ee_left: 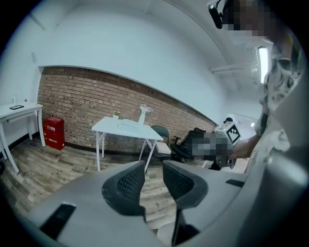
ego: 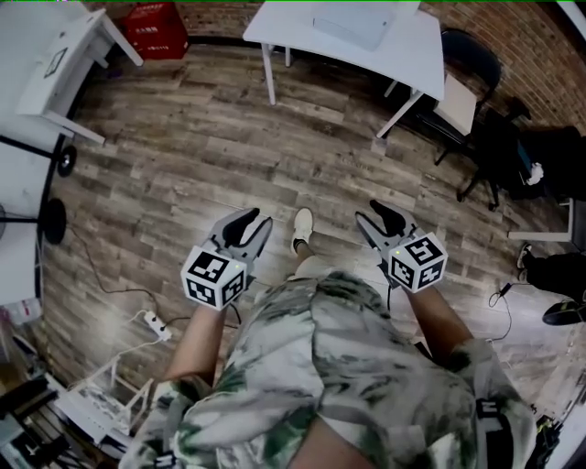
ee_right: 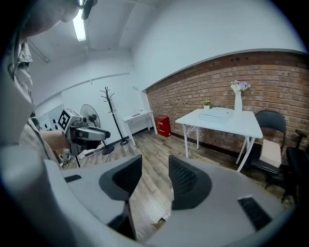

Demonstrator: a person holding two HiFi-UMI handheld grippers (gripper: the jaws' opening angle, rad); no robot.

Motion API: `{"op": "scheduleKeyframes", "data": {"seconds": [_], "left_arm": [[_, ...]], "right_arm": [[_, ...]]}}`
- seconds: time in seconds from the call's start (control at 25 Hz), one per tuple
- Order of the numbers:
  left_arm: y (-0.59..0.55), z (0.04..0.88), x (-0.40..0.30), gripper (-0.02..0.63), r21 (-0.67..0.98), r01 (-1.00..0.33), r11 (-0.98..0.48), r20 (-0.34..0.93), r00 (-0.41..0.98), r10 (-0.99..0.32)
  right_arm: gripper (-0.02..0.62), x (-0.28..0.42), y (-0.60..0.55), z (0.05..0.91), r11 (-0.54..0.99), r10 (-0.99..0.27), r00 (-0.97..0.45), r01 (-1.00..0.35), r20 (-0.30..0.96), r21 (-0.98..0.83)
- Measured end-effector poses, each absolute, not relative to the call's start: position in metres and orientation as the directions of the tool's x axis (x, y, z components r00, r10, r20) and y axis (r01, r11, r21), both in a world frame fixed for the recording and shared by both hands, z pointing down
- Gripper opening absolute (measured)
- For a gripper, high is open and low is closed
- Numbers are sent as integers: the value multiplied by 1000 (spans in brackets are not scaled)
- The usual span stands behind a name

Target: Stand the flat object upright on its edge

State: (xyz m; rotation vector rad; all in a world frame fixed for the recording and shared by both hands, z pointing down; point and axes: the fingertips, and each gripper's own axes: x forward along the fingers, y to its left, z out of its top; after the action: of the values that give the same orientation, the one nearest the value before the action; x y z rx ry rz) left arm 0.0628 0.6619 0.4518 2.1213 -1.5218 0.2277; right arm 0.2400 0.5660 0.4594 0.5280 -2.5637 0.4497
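A flat pale object [ego: 352, 26] lies on the white table [ego: 302, 32] at the far side of the room; it also shows in the left gripper view [ee_left: 128, 126] and the right gripper view [ee_right: 216, 116]. I stand well back from the table on the wooden floor. My left gripper [ego: 252, 220] is held at waist height, open, and the left gripper view shows only floor between its jaws [ee_left: 153, 169]. My right gripper [ego: 383, 212] is level with it, open and holding nothing [ee_right: 155, 166].
A black chair [ego: 467, 82] with a pale seat stands right of the table. A red box [ego: 154, 29] sits by the brick wall, a white desk [ego: 55, 55] at far left. A power strip [ego: 156, 323] and cable lie on the floor at my left.
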Motion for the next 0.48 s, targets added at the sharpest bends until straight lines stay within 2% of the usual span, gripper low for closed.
{"op": "scheduleKeyframes", "data": {"seconds": [0.24,0.48], "left_arm": [[586,449,26,115,286,-926,-245,456,356,-815],[498,441,16,115,248,-927,-281,470,368,-802]], "right_arm": [[186,193,487,459,887,-269,-823,-414,501,-203],[181,185,407,459,874,-291,-830,-433,476,-220]]}}
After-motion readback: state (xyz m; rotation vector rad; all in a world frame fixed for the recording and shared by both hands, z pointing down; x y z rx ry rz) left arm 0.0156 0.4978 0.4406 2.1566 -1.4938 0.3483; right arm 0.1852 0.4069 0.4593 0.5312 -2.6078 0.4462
